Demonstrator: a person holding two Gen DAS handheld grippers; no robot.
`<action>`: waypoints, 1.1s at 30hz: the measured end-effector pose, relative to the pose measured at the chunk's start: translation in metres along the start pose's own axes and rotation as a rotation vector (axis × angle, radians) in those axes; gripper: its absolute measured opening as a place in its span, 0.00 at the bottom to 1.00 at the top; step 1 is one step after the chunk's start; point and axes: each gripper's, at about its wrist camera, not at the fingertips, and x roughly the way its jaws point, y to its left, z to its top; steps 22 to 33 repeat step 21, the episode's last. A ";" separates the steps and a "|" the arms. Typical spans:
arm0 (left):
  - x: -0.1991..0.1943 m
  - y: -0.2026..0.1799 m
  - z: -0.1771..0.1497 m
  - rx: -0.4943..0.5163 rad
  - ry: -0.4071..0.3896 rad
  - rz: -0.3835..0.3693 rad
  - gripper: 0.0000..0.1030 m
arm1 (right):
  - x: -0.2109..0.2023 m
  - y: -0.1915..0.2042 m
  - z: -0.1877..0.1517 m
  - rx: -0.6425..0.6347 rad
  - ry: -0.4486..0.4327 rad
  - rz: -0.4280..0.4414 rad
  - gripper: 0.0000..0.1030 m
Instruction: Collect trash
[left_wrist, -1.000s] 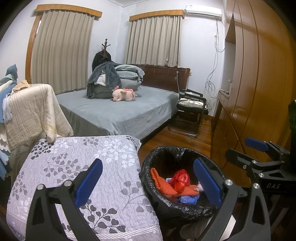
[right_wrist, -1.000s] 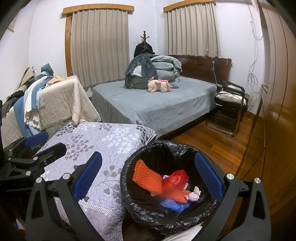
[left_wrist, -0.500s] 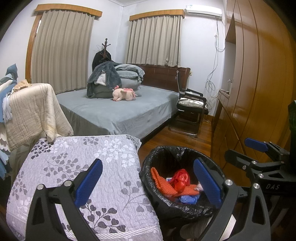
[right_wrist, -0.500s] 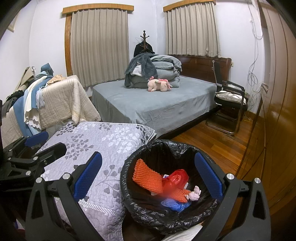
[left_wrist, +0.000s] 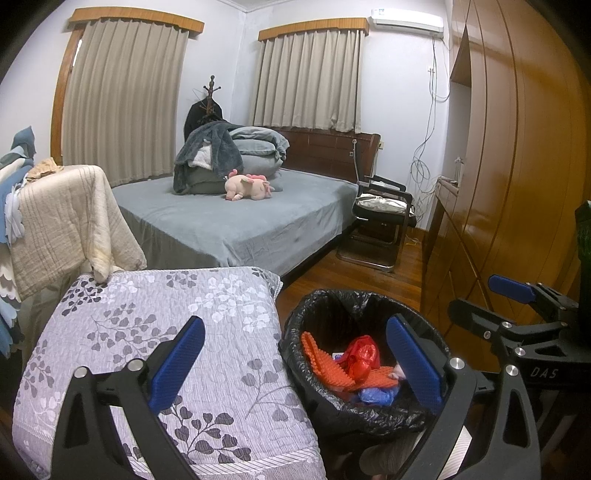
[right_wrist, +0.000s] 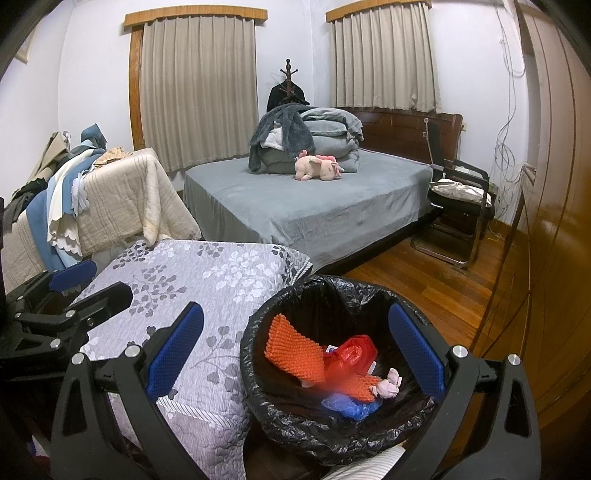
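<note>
In a bedroom, two handheld grippers hung side by side above a small bin lined with a black bag (right_wrist: 332, 435), which stood on the wooden floor just beside a quilt with a grey leaf pattern (left_wrist: 155, 332). The left gripper (left_wrist: 295, 363) had its blue-padded jaws spread wide and held nothing; the right gripper (right_wrist: 295, 360) was spread just as wide, also empty. Inside the bin lay the collected trash: an orange ridged mat (right_wrist: 295, 350), a crumpled red plastic bag (right_wrist: 352, 350), a blue plastic bag (right_wrist: 349, 406) and a small pink scrap (right_wrist: 389, 386). No loose trash showed on the quilt or the floor in either view, so the collecting looked largely done. The risk from here seemed to lie with the bag: its loose rim was only draped over the bin, and a jaw snagging it could pull the liner inward or tip the light bin, spilling the contents onto the floor.
</note>
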 end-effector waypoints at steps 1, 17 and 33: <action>0.000 0.000 0.000 0.000 0.001 0.001 0.94 | 0.000 0.000 0.000 0.000 0.000 0.000 0.95; 0.000 0.001 -0.002 -0.001 0.006 0.002 0.94 | 0.000 0.000 0.001 0.001 0.002 -0.001 0.95; -0.001 0.001 -0.002 0.000 0.005 0.002 0.94 | -0.001 0.003 -0.001 0.003 0.004 -0.001 0.95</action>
